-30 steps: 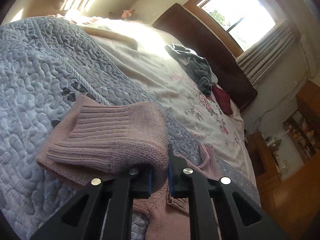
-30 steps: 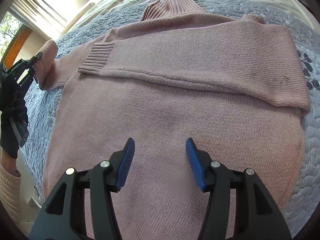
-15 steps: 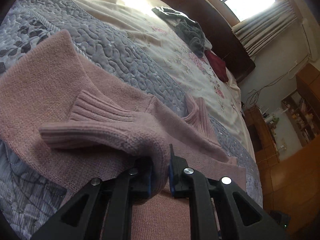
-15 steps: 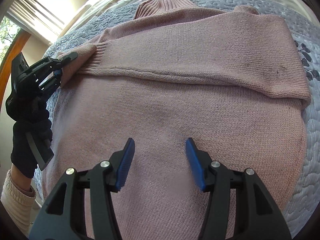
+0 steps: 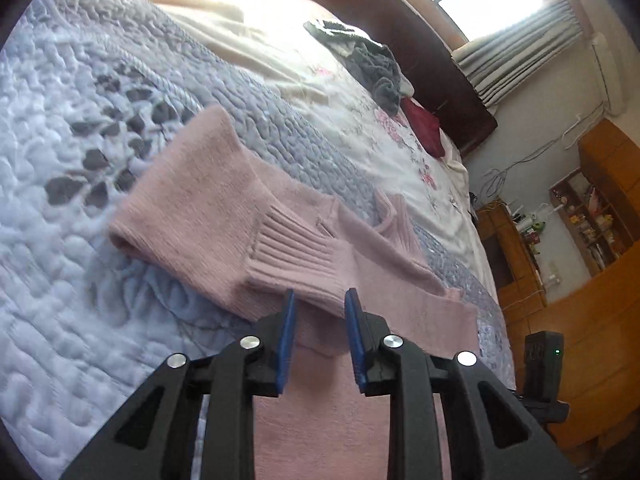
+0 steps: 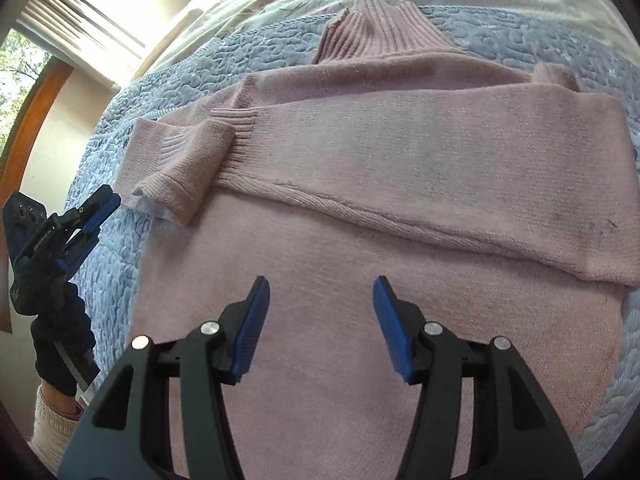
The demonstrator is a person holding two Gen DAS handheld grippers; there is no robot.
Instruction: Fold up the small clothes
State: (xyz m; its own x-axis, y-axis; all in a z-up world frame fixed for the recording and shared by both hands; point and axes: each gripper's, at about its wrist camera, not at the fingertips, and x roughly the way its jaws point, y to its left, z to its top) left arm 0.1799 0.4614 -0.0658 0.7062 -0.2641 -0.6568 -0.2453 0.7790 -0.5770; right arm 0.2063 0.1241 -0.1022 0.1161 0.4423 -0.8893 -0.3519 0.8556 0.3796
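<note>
Ahead of the right claw (image 6: 321, 322), a pink knitted sweater (image 6: 400, 208) lies flat on a grey-blue quilted bedspread (image 6: 168, 92), its ribbed collar (image 6: 376, 28) at the far end and one sleeve (image 6: 460, 168) folded straight across the chest. The right claw hangs over the sweater's lower body with its blue-padded jaws spread wide and nothing between them.

Off to that claw's left, beyond the sweater's edge, the left claw (image 6: 102, 204) is gripped by a dark-gloved hand (image 6: 56, 320) above a cream cuff; from this view its jaws look parted and clear of the cloth. Just past its tips, the second sleeve (image 6: 176, 160) lies doubled back on itself, its ribbed cuff (image 6: 200, 136) reaching the cuff of the first sleeve.

Seen from the left claw (image 5: 318, 300) itself, the jaws stand released, a gap between the blue pads, with the ribbed cuff (image 5: 296, 256) lying directly in front of the tips and not pinched. Farther ahead and to the right of it, a floral sheet (image 5: 384, 136) carries a heap of grey clothes (image 5: 376, 68) and a dark red garment (image 5: 424, 128) near a wooden headboard (image 5: 408, 52).
</note>
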